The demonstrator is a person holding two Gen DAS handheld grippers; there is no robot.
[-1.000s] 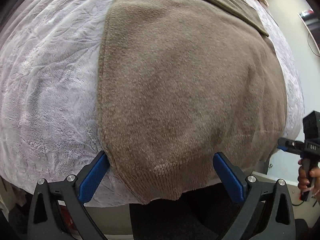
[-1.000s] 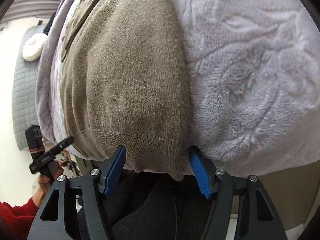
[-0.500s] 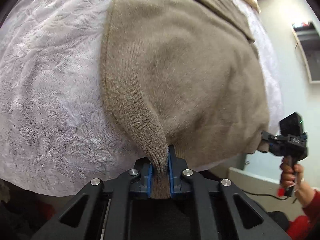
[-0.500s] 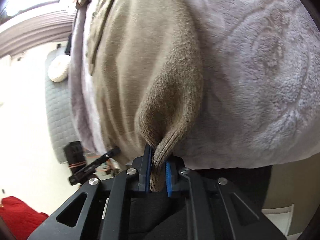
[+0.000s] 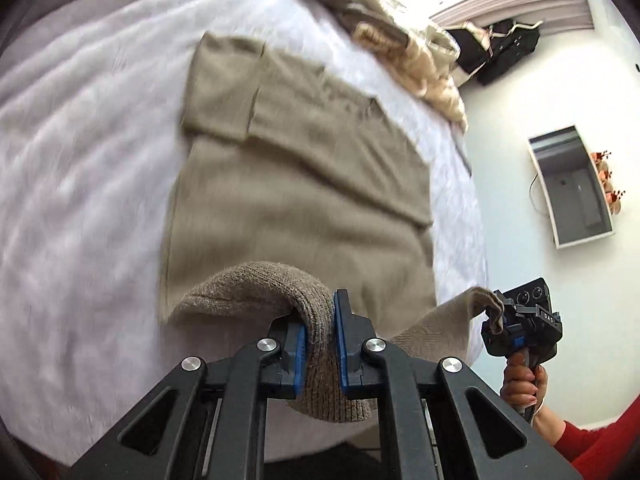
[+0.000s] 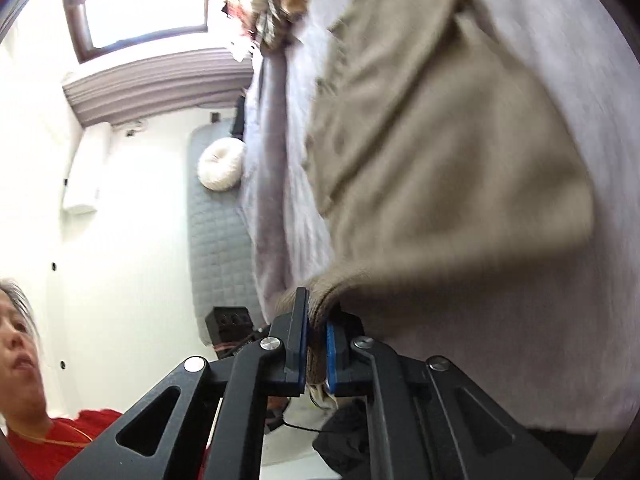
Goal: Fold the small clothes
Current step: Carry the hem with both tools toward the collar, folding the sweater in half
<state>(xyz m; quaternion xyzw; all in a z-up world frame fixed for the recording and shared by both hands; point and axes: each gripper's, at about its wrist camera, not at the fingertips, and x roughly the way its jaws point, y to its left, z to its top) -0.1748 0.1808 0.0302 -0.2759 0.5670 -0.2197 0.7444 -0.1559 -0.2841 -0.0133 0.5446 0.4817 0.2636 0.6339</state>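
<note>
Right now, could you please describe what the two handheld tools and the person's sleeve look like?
Both tools share one build. The left tool has matte black skeletal finger frames with triangular cutouts, silver round pivot bolts and blue pads. The right tool matches, with a black boxy body bearing small white lettering above a pistol handle. The sleeve is red.

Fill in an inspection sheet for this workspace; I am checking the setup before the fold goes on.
Surface: pale grey plush blanket over a bed.
Job's things: tan knitted sweater, sleeves folded in, near hem lifted at both corners.
Clutter: heap of beige clothes at the bed's far end.
Grippers: left hand-held gripper shut on the hem; right hand-held gripper shut on the other corner.
Cables: thin dark cord beside a wall unit.
Surroundings: white walls, window, grey quilted mat, round white cushion.
</note>
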